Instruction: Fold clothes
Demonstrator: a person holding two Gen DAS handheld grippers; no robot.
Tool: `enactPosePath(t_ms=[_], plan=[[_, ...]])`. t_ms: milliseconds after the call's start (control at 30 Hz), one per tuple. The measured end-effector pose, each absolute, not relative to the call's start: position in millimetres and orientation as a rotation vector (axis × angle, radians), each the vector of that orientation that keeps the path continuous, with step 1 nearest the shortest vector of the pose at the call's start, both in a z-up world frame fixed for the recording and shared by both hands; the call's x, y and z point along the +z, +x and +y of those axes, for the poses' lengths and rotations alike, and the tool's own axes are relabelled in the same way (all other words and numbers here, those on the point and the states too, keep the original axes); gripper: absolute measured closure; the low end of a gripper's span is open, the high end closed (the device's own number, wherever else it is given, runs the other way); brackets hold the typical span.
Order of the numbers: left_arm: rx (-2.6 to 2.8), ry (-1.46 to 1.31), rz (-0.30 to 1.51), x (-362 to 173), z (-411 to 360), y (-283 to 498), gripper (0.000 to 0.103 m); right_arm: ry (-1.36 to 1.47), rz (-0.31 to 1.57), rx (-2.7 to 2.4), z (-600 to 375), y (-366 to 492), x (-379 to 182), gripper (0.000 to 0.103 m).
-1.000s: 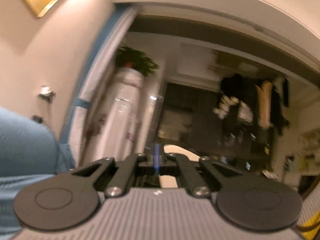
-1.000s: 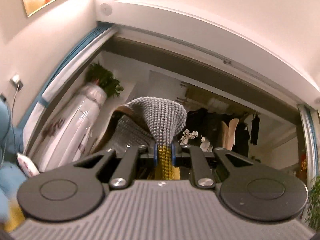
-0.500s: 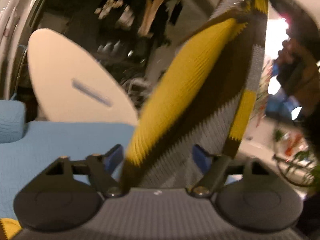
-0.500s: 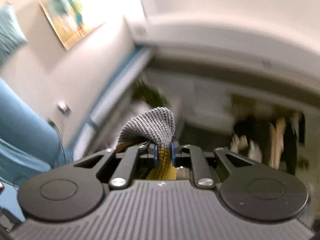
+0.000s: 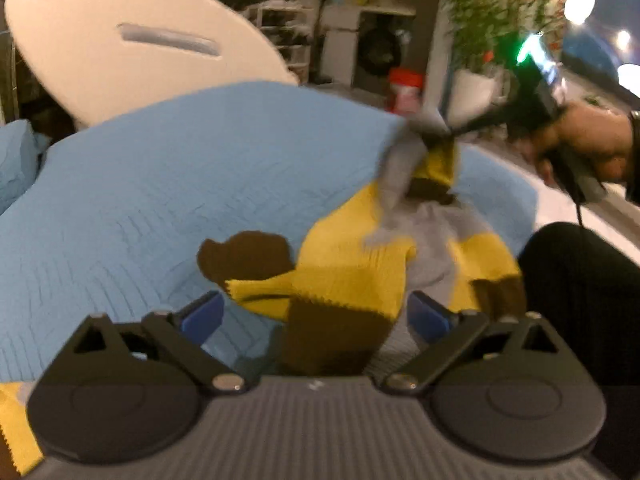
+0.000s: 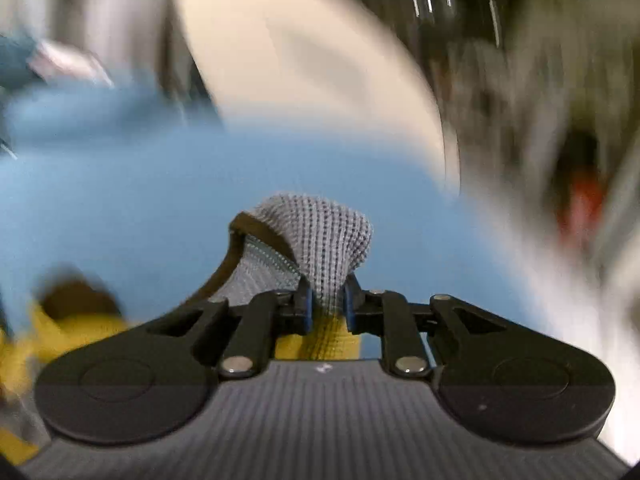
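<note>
**A:** Where is the sweater (image 5: 352, 276) right now?

**B:** It is a knitted one in yellow, brown and grey, and it lies bunched on the blue bedspread (image 5: 168, 184). One end is lifted off the bed; the rest sags down in folds toward the near edge, with a brown patch lying flat on the spread to the left.

**A:** What about the left tool (image 5: 316, 314)?

**B:** Its jaws stand wide apart. The blue pads (image 5: 200, 314) are clear of the cloth on both sides. A brown and yellow fold of the sweater lies in the gap between them, but neither pad presses on it.

**A:** And the right tool (image 6: 327, 304)?

**B:** In its own view a grey knitted bunch of the sweater (image 6: 320, 248) fans out above the pads, with yellow cloth below them. The jaws are narrow and are opening, yet the cloth is still pinched between the pads. The left view shows that tool (image 5: 444, 134) up on the right, held in a hand (image 5: 584, 148), with the sweater's raised end hanging from its tip.

**A:** Anything else nearby?

**B:** A large cream oval board (image 5: 132, 48) stands behind the bed, and a potted plant (image 5: 500, 12) is further back on the right. The right view is heavily blurred, so little more can be told there.
</note>
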State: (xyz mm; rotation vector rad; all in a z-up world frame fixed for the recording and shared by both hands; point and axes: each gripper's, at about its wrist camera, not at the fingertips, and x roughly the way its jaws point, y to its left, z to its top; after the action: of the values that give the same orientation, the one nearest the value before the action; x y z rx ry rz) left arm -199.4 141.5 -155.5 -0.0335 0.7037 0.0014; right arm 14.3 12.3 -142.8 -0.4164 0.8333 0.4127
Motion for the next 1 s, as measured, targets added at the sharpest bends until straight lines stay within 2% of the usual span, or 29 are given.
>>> enactPosePath(t_ms=[33, 100, 133, 167, 200, 300, 400, 467, 600, 733, 1000], plan=[[0.023, -0.034, 0.700, -157.3, 141.4, -197.7, 0.004, -0.420, 0.873, 0.388, 11.3, 19.4, -150.4, 0.077], [0.040, -0.046, 0.650, -156.4, 143.7, -200.2, 0.004, -0.274, 0.886, 0.388, -4.3, 22.4, -150.2, 0.062], [0.042, -0.054, 0.617, -155.0, 145.3, -202.6, 0.004, -0.226, 0.874, 0.390, -9.7, 21.1, -145.9, 0.039], [0.037, -0.064, 0.579, -152.4, 143.8, -205.4, 0.004, -0.173, 0.849, 0.373, -17.8, 17.1, -138.6, 0.021], [0.021, -0.073, 0.543, -148.3, 142.7, -208.2, 0.004, -0.119, 0.824, 0.355, -25.9, 13.1, -131.4, 0.018], [-0.056, -0.053, 0.463, -139.1, 145.8, -215.5, 0.003, -0.056, 0.720, 0.343, -35.2, -10.1, -106.0, 0.018], [-0.103, 0.070, 0.467, -147.0, 127.9, -210.4, 0.002, -0.074, 0.600, 0.569, -26.5, -51.6, -82.1, 0.018], [-0.114, 0.084, 0.505, -151.9, 124.4, -207.4, 0.002, -0.229, 0.512, 0.900, 0.2, -97.5, -76.8, 0.018], [-0.059, 0.095, 0.549, -153.6, 122.1, -202.6, 0.005, -0.532, 0.435, 1.136, 49.1, -141.1, -95.2, 0.019], [-0.059, 0.041, 0.578, -150.0, 128.1, -203.3, 0.007, -0.513, 0.494, 1.153, 76.7, -128.1, -95.4, 0.027], [-0.104, 0.120, 0.561, -161.0, 117.3, -205.4, 0.006, -0.542, 0.716, 1.262, 84.1, -124.1, -107.7, 0.029]])
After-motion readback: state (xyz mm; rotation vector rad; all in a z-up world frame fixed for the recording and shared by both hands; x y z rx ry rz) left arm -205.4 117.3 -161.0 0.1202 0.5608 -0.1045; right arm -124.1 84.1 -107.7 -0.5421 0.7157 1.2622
